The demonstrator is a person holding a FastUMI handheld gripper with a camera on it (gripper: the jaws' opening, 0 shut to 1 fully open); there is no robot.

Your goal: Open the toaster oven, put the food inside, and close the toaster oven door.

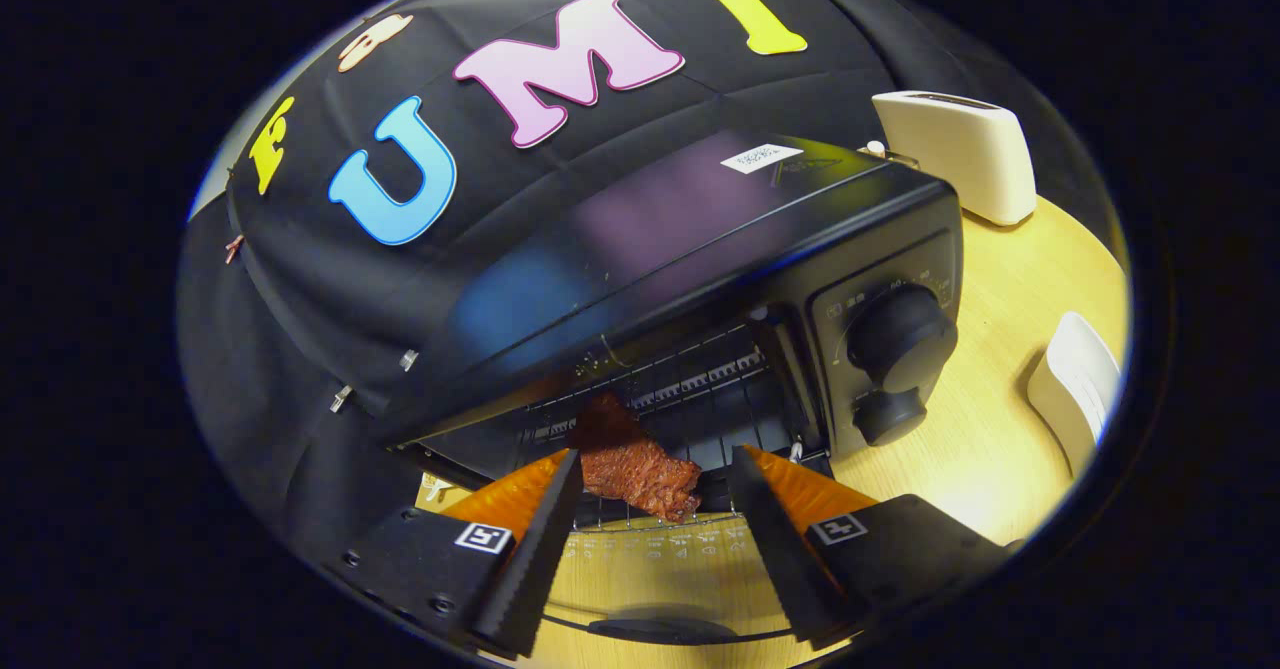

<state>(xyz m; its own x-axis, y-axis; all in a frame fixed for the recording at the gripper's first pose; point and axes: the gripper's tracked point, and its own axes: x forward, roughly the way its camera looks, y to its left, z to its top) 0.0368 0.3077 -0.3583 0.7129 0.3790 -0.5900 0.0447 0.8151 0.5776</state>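
Currently: toaster oven [700, 249] door lowered for loading; food [635, 459] laid on rack [690, 379]; gripper [655, 479] held apart, nothing clasped.

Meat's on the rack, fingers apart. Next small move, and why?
Probably back the gripper straight out, then go for the door. The reddish-brown slice of meat already lies on the wire rack inside the black toaster oven, and the open fingers flank it without pressing on it. The glass door lies folded down beneath them, so clear it first.
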